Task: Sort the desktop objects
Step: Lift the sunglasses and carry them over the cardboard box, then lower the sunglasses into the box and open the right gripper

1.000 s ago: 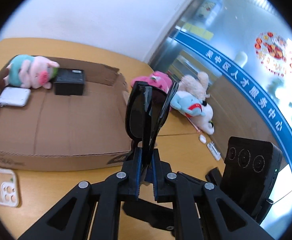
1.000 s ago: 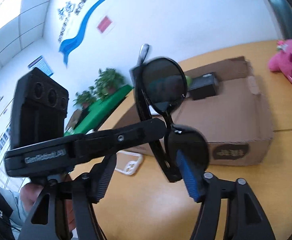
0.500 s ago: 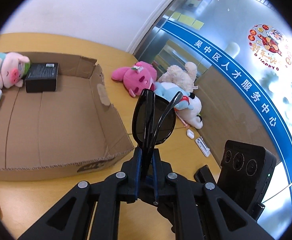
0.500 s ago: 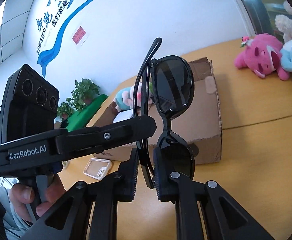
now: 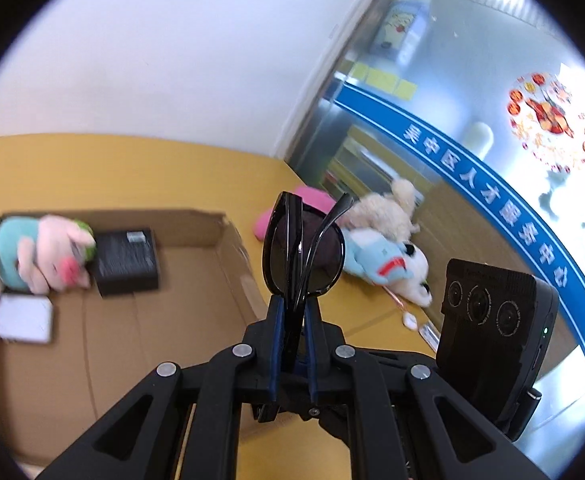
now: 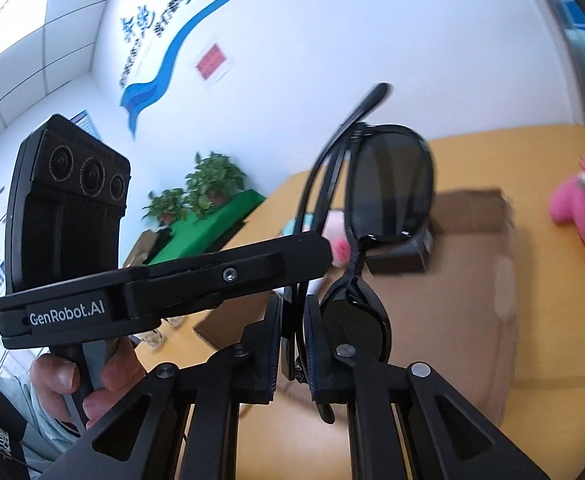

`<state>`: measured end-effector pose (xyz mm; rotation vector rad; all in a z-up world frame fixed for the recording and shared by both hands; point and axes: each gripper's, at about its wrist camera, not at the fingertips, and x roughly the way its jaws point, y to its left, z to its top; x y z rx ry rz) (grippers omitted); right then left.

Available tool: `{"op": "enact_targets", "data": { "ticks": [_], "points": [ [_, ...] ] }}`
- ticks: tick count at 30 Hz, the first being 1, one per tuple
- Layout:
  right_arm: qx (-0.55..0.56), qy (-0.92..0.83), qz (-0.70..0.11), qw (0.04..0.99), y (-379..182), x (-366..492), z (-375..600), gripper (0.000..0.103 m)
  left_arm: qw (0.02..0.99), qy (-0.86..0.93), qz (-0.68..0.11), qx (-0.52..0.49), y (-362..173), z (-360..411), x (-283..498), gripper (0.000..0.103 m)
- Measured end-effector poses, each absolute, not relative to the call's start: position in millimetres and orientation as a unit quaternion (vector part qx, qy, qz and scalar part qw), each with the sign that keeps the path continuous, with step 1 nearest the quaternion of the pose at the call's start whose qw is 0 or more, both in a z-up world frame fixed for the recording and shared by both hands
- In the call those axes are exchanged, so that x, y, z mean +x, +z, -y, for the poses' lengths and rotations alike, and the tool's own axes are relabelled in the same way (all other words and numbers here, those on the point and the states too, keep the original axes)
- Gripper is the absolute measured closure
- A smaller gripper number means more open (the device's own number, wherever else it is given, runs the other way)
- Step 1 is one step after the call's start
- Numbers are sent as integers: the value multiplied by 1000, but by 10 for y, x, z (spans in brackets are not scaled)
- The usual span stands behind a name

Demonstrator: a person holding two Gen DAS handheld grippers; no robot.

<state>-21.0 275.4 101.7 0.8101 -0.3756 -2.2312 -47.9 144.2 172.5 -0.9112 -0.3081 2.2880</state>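
Note:
Black sunglasses with folded arms are held upright in the air by both grippers. My left gripper is shut on their lower part. My right gripper is shut on the arms of the same sunglasses; the left gripper's finger crosses its view. The open cardboard box lies below and to the left. It holds a pig plush, a black box and a white case.
A pink plush, a beige plush and a blue-white plush lie on the yellow table right of the box. The pink plush also shows in the right wrist view. Small white items lie near the plushes.
Both grippers, still holding the sunglasses, have shifted left toward the box. The pig plush and white case are back in the left wrist view.

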Motion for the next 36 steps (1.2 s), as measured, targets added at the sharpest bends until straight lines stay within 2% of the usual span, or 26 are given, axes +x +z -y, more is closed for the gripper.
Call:
{"op": "enact_targets", "data": {
  "ticks": [5,10,24,28,36],
  "points": [
    [321,-854,141,385,1128,-714,-2591,93,310,873,127,-355,1791,-1293,-957,94],
    [347,-838,149,394,1034,-1248,-2552,93,296,867,135,-378,1634,-1262,-1472,94],
    [517,-763,202,332,-181,-2634,-2903,93,265,800,165,-513,315,-1760,-2800,94],
    [566,-742,192,303,-447,-2854,-2880,93,254,787,171,-536,112,-1803,-2931,94],
    [611,-732,138,270,-580,-2957,-2678,90,220,780,178,-558,-116,-1778,-3053,95]
  ]
}}
